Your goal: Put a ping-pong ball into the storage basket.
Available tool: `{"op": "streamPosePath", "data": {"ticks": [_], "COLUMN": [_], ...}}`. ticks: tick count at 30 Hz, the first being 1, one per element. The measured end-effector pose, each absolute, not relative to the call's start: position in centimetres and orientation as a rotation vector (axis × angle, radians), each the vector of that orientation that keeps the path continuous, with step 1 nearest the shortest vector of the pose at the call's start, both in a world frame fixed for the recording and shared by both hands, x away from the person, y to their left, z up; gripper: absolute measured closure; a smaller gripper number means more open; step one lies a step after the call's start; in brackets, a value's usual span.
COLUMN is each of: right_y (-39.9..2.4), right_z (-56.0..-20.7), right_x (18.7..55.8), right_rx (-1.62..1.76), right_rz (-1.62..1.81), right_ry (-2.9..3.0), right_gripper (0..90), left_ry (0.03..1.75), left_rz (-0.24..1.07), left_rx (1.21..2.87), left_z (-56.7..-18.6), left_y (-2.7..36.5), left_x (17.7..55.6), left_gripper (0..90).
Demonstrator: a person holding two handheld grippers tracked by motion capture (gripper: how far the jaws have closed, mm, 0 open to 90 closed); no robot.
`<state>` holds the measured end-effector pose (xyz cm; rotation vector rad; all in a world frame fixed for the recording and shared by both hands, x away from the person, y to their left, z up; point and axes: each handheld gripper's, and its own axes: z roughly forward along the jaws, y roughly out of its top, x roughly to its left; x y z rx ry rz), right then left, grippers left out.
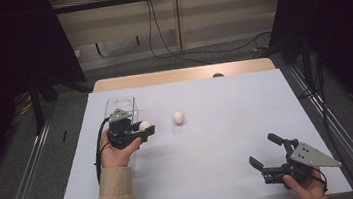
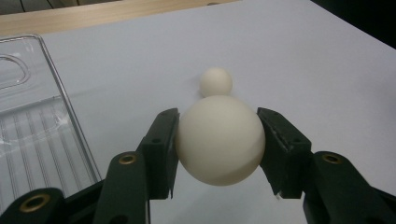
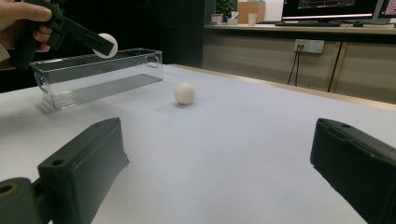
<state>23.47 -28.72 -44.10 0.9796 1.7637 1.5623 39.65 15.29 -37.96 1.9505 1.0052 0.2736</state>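
Observation:
My left gripper [image 1: 145, 127] is shut on a white ball [image 2: 220, 140], held above the white table sheet just right of a clear plastic box [image 1: 119, 107]. In the right gripper view that held ball [image 3: 107, 45] hangs over the clear plastic box [image 3: 100, 74]. A second white ball [image 1: 178, 117] lies on the sheet to the right of the held one, and it sits beyond the held ball in the left gripper view [image 2: 215, 81]. My right gripper [image 1: 266, 150] rests near the front right corner, jaws wide open with nothing between them.
The white sheet [image 1: 227, 124] covers a wooden table whose bare far edge [image 1: 181, 74] shows behind it. Cables trail on the floor beyond. Dark curtains and metal rails flank both sides. A small dark object [image 1: 217, 75] sits at the far table edge.

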Motion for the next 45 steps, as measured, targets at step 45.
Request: {"op": "streamPosePath", "data": {"ticks": [45], "right_y": [-28.7], "right_z": [-44.1], "right_x": [23.5], "right_rx": [0.981], "right_rz": [1.562], "right_ry": [1.764], "right_gripper": [2.4], "left_ry": [1.064], "left_rz": [0.343], "left_rx": [1.933], "left_z": [-37.9], "left_y": [17.5], "left_x": [39.8], "left_gripper": [50.9]}}
